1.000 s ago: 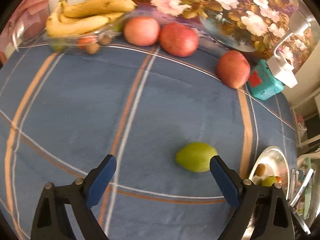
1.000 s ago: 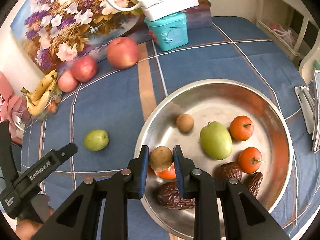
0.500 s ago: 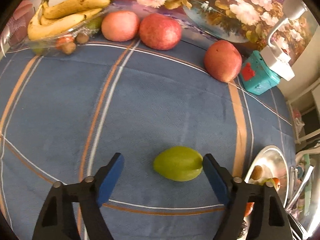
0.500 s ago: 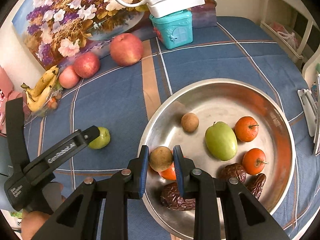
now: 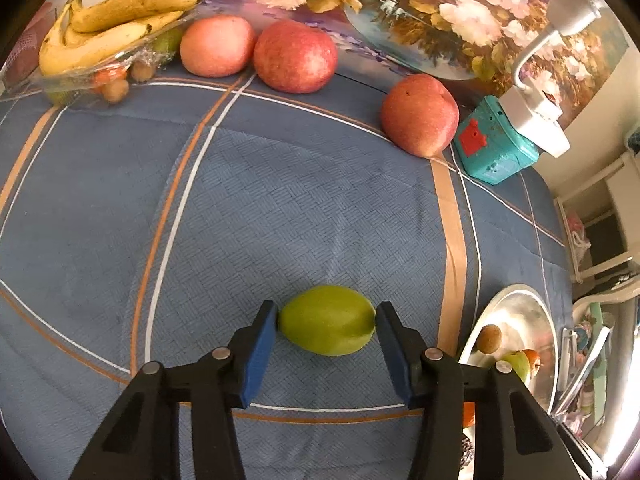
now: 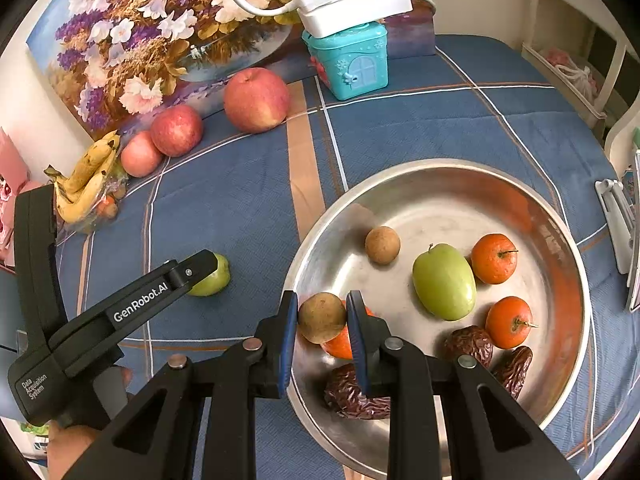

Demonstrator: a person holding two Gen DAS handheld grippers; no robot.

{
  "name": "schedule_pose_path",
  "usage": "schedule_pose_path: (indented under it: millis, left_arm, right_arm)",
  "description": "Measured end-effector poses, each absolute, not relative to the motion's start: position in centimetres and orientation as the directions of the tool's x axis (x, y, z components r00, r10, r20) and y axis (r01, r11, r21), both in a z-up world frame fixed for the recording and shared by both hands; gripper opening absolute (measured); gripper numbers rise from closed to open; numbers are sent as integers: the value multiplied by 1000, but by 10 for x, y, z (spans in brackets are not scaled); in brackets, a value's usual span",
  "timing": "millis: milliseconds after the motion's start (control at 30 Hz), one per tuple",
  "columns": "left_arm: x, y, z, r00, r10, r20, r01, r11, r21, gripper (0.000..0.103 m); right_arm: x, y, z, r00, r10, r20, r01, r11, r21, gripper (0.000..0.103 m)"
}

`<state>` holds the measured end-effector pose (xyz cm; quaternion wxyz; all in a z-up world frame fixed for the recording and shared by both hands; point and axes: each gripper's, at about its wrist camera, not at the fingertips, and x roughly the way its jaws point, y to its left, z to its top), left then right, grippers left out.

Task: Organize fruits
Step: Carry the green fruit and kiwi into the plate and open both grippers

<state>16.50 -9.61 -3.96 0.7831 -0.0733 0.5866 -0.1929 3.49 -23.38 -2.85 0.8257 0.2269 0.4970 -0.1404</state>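
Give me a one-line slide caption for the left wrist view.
Left tool closing around a green fruit on the blue plaid cloth, apples and bananas behind.

Tabletop (image 6: 400, 128): metal dish (image 6: 568, 264) at right holding small fruits; lone fruit (image 5: 328, 320) left of dish between left tool (image 5: 326, 330) pads; three apples (image 5: 295, 62) along painting (image 5: 420, 12) behind; bananas (image 5: 104, 28) far left; toy house (image 6: 349, 63) behind dish.

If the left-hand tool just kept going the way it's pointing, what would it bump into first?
The green fruit on the blue tablecloth. It lies right between the closing pads of the left tool, which points steeply down, so the cloth comes next.
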Motion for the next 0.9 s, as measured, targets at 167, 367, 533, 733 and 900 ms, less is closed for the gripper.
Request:
schedule_pose_path:
  millis: [167,367,533,733,900]
  left_arm:
    - [163,-95,-35,241,-380,-893,216,918,-332,53]
    - [159,-87,-17,258,-404,-878,208,910,-358,53]
    - [153,-88,10,285,-457,-843,238,885,-399,53]
    - [140,-106,35,268,-524,-808,314,841,-441,53]
    - [125,-138,33,212,-541,-814,384,812,-440,53]
  right_arm:
    - [35,-234,-29,466,-6,-884,461,855,237,26]
    - [34,-236,-29,468,-4,-884,465,851,243,26]
    - [31,-242,-25,479,-13,-878,478,842,249,26]
    - [21,-261,-21,480,-55,-875,537,808,243,26]
    - [7,-285,-20,465,-96,-880,601,764,234,26]
